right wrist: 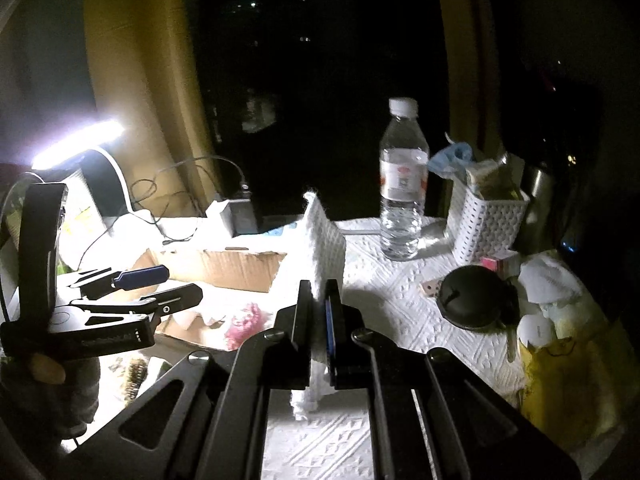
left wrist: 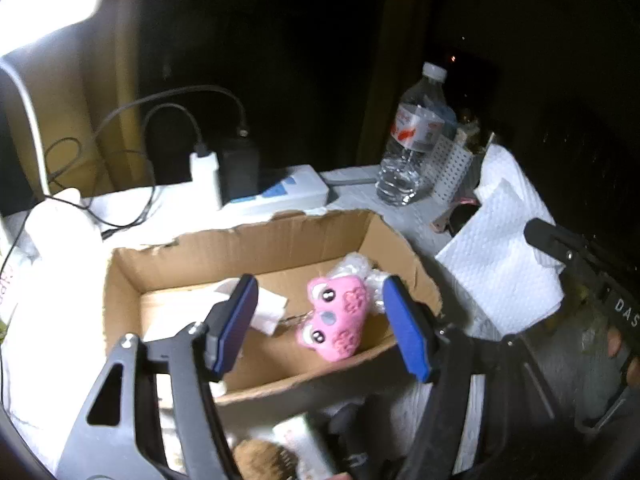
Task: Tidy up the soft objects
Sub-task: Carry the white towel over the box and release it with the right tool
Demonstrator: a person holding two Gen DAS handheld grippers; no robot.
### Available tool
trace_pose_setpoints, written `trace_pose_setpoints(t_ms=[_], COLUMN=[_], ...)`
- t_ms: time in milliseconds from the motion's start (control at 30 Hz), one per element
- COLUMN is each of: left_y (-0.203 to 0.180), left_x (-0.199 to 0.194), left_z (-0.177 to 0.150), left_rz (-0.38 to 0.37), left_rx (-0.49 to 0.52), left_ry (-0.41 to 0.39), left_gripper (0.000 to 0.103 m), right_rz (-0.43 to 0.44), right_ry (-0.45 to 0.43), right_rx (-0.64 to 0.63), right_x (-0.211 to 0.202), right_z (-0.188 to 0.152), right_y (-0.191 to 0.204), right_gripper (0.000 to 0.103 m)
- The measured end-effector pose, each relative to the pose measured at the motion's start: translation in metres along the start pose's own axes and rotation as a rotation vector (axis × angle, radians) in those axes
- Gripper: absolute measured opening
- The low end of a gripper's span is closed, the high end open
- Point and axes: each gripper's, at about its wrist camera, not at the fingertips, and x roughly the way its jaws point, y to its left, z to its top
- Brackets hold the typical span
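A: Nearest the lens, the right gripper [right wrist: 319, 312] has its jaws pinched together on a white paper towel [right wrist: 325, 236], which stands up out of them like a stiff sheet. What's the sensible way to finish this?

B: Carry it left toward the cardboard box [left wrist: 200, 264] and let go only once the sheet hangs over the opening. It's light and floppy, so I'd judge a high release could let it drift onto the rim or the table.

A: And the left gripper [left wrist: 318, 320]?

B: Its blue pads [left wrist: 404, 328] stand well apart, holding nothing, poised over the near wall of the box. It sits in the path, so it looks wise to keep it clear of the incoming towel, or use it to steady the box wall.

A: What's already inside?

B: A pink plush toy [left wrist: 334, 320] lies by the right wall, with something in clear wrapping just behind it and a white tissue [left wrist: 268, 308] toward the middle. The left half of the floor looks the best landing spot.

A: Anything further back to mind?

B: A water bottle [right wrist: 402, 184] and white basket [right wrist: 486, 224] stand beyond, well apart from the box; the power strip [left wrist: 280, 196] with its cables lies just behind it.
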Motion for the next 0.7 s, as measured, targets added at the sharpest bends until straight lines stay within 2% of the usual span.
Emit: trace_pose_setpoints(t_ms=[367,700], left_y=[0.046,0.099], left_x=[-0.041,-0.063], left_z=[-0.007,-0.021], left_rz=[0.051,0.12], left_rx=[-0.019,-0.056], left_ry=[-0.047,-0.059], left_gripper=[0.066,0.066], right_rz=[0.027,0.072], right_ry=[-0.01,0.011], right_rx=[-0.057,-0.127], right_x=[0.0,0.022], right_z=[0.012,0.023], right_y=[0.053,0.104], right_gripper=[0.006,0.006])
